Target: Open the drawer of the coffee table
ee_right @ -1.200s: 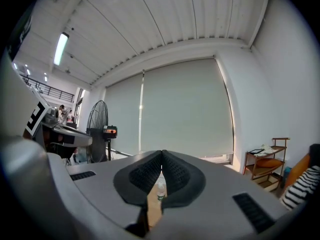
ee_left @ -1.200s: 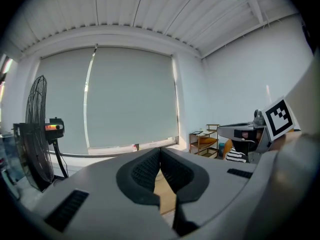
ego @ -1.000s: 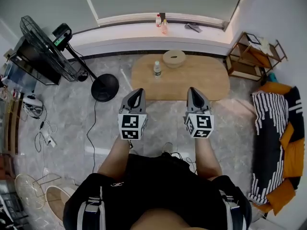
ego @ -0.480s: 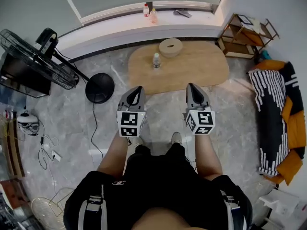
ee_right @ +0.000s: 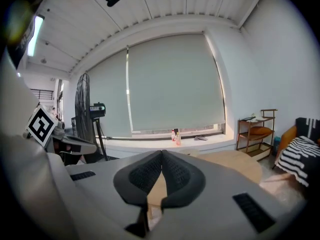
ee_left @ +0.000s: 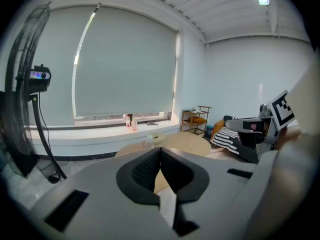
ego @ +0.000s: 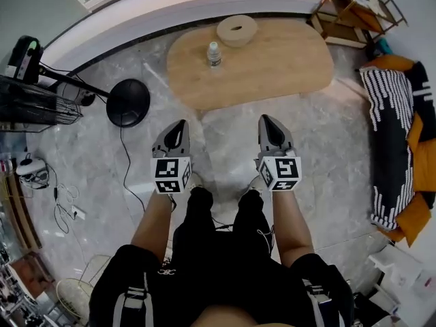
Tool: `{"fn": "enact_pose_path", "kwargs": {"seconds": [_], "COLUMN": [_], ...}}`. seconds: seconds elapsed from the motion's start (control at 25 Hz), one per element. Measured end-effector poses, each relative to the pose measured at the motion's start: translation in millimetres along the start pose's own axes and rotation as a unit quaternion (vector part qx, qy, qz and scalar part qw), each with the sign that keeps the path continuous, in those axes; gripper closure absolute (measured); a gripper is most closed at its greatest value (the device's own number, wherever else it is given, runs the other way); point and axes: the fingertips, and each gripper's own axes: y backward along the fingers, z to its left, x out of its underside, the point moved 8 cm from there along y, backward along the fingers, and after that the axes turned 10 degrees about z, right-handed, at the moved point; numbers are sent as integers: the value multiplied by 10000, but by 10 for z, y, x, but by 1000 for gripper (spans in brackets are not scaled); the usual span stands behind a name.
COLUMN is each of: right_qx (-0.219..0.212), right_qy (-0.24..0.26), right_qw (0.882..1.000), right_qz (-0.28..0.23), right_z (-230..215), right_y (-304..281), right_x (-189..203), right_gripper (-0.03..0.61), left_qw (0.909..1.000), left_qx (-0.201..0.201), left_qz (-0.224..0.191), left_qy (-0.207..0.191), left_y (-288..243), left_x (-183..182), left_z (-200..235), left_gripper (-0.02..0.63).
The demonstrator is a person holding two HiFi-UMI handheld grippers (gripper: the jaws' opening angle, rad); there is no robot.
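An oval wooden coffee table (ego: 272,63) stands on the marble floor ahead of me; its drawer is not visible from above. On it are a small plastic bottle (ego: 214,53) and a round wooden dish (ego: 237,30). My left gripper (ego: 179,127) and right gripper (ego: 267,121) are held side by side, a short way in front of the table's near edge, both shut with nothing between the jaws. In the left gripper view the table (ee_left: 187,143) lies beyond the closed jaws; in the right gripper view the table (ee_right: 240,165) is ahead to the right.
A standing fan with a round black base (ego: 128,102) is at the left, its cord trailing over the floor. A striped and orange sofa (ego: 402,142) lines the right side. A small wooden shelf (ego: 357,5) stands at the far right corner. A low window ledge (ego: 170,9) runs behind the table.
Both grippers have dropped lower and my view has come closer to the floor and the table. The table now looks larger and sits higher in the head view. Jaws stay shut.
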Motion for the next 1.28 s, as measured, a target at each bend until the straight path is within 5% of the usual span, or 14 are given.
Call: {"fn": "enact_pose_path", "kwargs": {"seconds": [0.56, 0.92, 1.28], "right_qx": [-809, -1110, -1115], "right_qy": [76, 74, 585], "right_qw": [9951, 9935, 9907], "right_qz": [568, 250, -508], "right_z": [-1232, -1410, -1300], "right_y": [-1295, -2182, -2985], "right_x": [2134, 3818, 4617], "right_gripper": [561, 561, 561], "left_qw": [9959, 9965, 9908], "left_qx": [-868, -838, -1129], "left_qz": [174, -62, -747], "left_qy": [177, 41, 51], "left_y": [-1769, -2800, -3505], "left_x": [1843, 3429, 4241], "left_z": [-499, -246, 366], "left_gripper": [592, 594, 593]}}
